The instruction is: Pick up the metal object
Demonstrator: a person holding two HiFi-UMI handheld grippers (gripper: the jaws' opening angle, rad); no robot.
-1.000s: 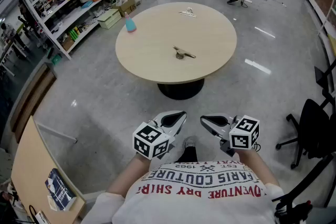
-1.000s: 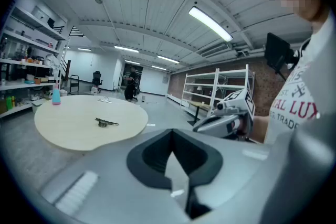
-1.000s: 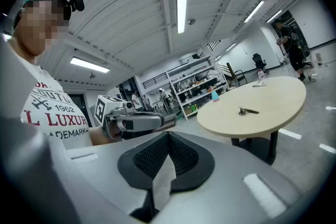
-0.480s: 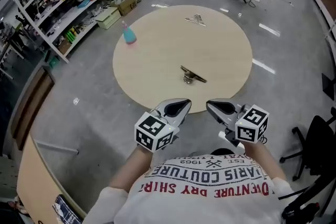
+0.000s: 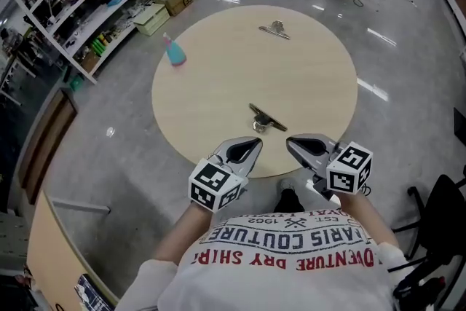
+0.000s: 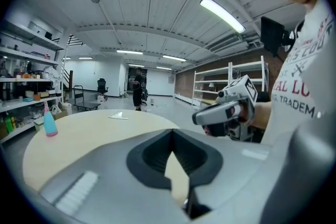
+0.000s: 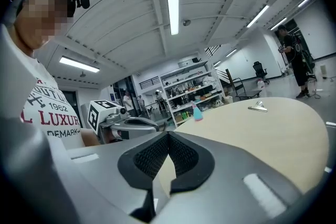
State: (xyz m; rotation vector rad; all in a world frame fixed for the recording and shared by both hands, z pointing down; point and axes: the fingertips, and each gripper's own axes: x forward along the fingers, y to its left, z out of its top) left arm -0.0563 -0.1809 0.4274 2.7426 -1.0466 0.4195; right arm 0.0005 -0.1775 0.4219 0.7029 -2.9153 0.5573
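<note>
The left gripper (image 5: 250,146) and right gripper (image 5: 297,144) both have their jaws pressed together on nothing. If either arrives that way, it would likely shove the small dark metal bar-shaped object (image 5: 265,119) across the smooth round beige table (image 5: 218,84). The object lies low near the near rim, and its exact form is too small to tell. The hands hold the grippers side by side before the chest, tips forward, just short of that rim. The silver binder clip (image 5: 274,28) at the far side could be mistaken for the target.

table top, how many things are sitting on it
3: the metal object near the near edge, a clip at the far edge, a teal bottle at the left. Nothing looks hidden.
</note>
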